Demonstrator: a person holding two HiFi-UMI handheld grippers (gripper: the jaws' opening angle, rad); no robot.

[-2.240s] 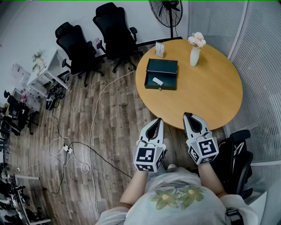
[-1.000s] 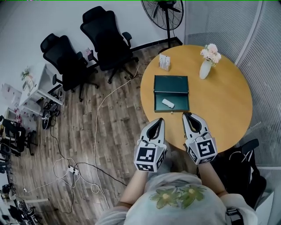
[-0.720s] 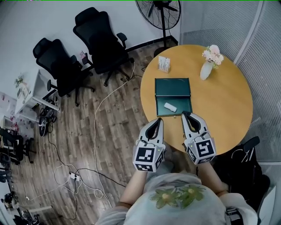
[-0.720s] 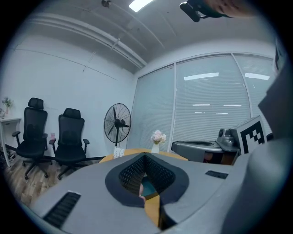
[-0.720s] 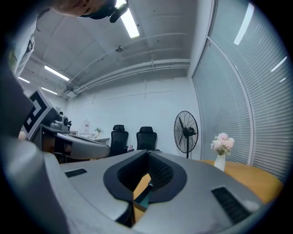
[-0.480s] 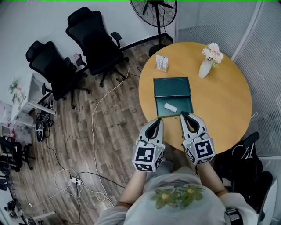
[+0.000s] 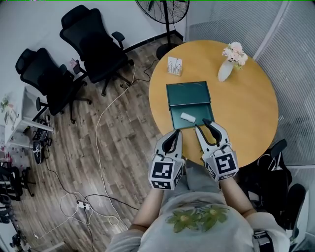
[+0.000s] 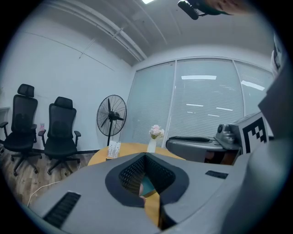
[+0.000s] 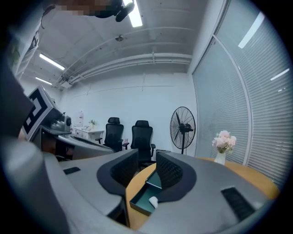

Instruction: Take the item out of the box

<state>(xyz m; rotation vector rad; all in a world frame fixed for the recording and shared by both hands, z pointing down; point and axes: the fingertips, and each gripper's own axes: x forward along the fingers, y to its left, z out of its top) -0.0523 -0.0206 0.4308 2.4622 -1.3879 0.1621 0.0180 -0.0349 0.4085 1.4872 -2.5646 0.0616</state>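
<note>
A dark green box [image 7: 189, 108] lies open on the round wooden table [image 7: 246, 113], its lid folded back. A small white item [image 7: 187, 117] lies in its tray. My right gripper [image 7: 202, 125] hovers at the tray's near edge; its jaws have just been opening and hold nothing. Between them, the right gripper view shows the box [image 9: 143, 197] and the item [image 9: 153, 201] below my right gripper [image 9: 147, 157]. My left gripper [image 7: 175, 133] stays shut and empty over the table's near rim, left of the box. In the left gripper view my left gripper [image 8: 145, 156] hides most of the box.
A white vase of flowers [image 7: 227, 61] and a small card stand [image 7: 174, 65] sit on the table's far side. Two black office chairs [image 7: 93, 39], a standing fan [image 7: 162, 7] and loose cables [image 7: 98, 147] occupy the wood floor to the left. A glass wall with blinds runs on the right.
Both grippers have come forward to the table's near edge and the box. The right jaws, shut before, now stand apart.
</note>
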